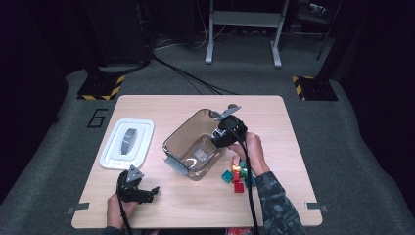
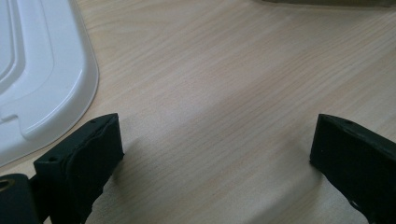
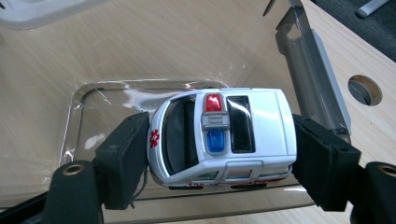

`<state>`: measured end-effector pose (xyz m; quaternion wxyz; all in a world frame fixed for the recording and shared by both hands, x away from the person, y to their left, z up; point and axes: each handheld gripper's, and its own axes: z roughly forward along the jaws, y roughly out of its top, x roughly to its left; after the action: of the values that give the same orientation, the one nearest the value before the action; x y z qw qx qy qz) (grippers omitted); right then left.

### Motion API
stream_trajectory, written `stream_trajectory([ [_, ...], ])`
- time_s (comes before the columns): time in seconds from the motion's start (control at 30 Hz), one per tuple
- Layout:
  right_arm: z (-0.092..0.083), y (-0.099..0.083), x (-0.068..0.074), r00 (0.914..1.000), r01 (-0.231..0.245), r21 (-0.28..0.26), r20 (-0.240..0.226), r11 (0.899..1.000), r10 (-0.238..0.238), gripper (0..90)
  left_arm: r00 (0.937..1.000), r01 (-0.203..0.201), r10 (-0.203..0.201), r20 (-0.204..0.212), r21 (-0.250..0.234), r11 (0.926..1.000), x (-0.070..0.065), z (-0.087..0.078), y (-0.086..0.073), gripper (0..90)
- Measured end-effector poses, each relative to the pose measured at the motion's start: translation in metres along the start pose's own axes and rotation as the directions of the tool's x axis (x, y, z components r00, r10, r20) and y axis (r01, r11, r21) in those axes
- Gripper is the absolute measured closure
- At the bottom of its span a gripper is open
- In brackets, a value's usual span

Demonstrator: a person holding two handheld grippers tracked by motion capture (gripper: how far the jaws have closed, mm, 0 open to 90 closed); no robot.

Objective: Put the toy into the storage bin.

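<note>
Table (image 1: pixel 274 127): light wood, holds everything below.

Bin (image 1: pixel 182 132): clear, brownish tint, near table centre, open top, lying at an angle to the table edges. Its floor and one wall also show in the right gripper view (image 3: pixel 308 60).

Lid (image 1: pixel 127 143): white, flat on the table left of the bin, apart from it. A corner of it shows in the left gripper view (image 2: pixel 42 70).

Right gripper (image 1: pixel 226 131): over the bin's near-right side, pointing down into it. Jaws clamped on the toy car's nose and tail.

Left gripper (image 1: pixel 147 192): low over the table near the front edge, just in front of the lid. Jaws spread wide over bare wood, nothing between them.

Blocks (image 1: pixel 237 175): small coloured cluster on the table right of the bin, beside the right hand.

Car (image 3: pixel 224 135): white ambulance with red and blue roof lights, held above the bin floor, inside the bin walls.
</note>
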<state>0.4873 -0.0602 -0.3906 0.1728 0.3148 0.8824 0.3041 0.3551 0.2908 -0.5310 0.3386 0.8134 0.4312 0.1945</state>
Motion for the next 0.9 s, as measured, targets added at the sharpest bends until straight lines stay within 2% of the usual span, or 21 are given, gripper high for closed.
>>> stream_trajectory([
  [0.3,-0.001,0.001,0.003,0.9997,0.024,0.012,0.003,1.000,-0.024,24.4,1.0000,-0.001,0.001,-0.002,-0.003,1.0000,0.000,0.000,0.000,2.3],
  [0.47,-0.004,0.000,0.004,0.9999,0.013,-0.005,-0.007,1.000,-0.013,20.7,1.0000,-0.002,0.002,-0.003,-0.004,1.0000,0.000,0.000,0.000,2.3],
  [0.6,-0.011,0.000,0.006,0.9998,0.019,-0.021,0.008,1.000,-0.019,17.7,1.0000,-0.001,0.001,-0.001,-0.004,1.0000,0.000,0.000,0.000,2.4],
  [0.9,-0.040,-0.014,0.002,0.9996,-0.028,-0.089,-0.003,0.996,0.027,13.2,1.0000,0.001,-0.001,-0.004,-0.004,1.0000,0.000,0.000,0.000,2.5],
])
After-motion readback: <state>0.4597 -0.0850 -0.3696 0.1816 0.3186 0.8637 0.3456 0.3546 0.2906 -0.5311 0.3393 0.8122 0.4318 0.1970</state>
